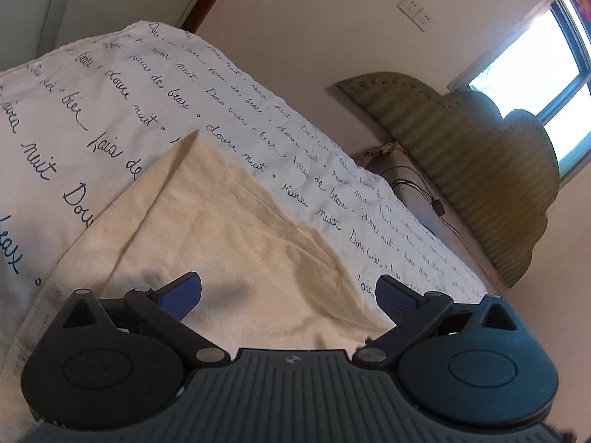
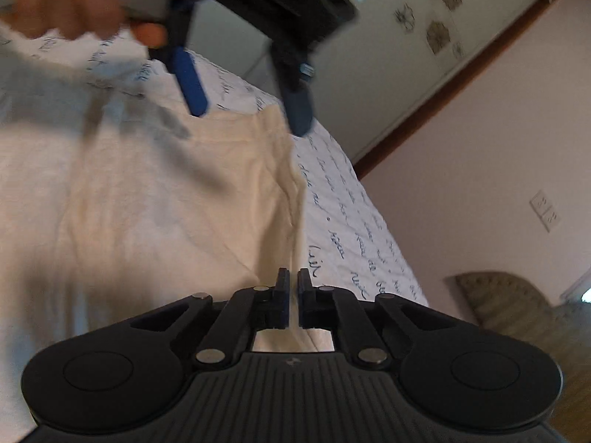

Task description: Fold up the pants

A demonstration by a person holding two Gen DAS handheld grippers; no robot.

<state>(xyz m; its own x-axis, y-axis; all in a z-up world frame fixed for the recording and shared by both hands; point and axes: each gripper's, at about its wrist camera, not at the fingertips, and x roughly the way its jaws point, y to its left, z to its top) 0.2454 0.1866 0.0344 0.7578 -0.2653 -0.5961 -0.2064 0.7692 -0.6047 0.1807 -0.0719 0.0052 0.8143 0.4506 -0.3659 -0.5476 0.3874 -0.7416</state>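
Note:
Cream pants [image 1: 229, 229] lie on a bed with a white sheet printed in dark script [image 1: 122, 85]. My left gripper [image 1: 288, 297] is open, its blue pads spread wide just above the pants. In the right wrist view the pants [image 2: 155, 199] spread across the bed, and the left gripper [image 2: 249, 114] hangs open over their far edge. My right gripper [image 2: 293, 295] is shut on a fold of the pants at their near right edge; cloth shows between the fingers.
The bed's edge [image 2: 369, 229] runs diagonally on the right, with wall beyond. A green padded headboard [image 1: 472, 170] and a bright window [image 1: 535, 70] stand at the far right. A hand [image 2: 74, 11] holds the left gripper.

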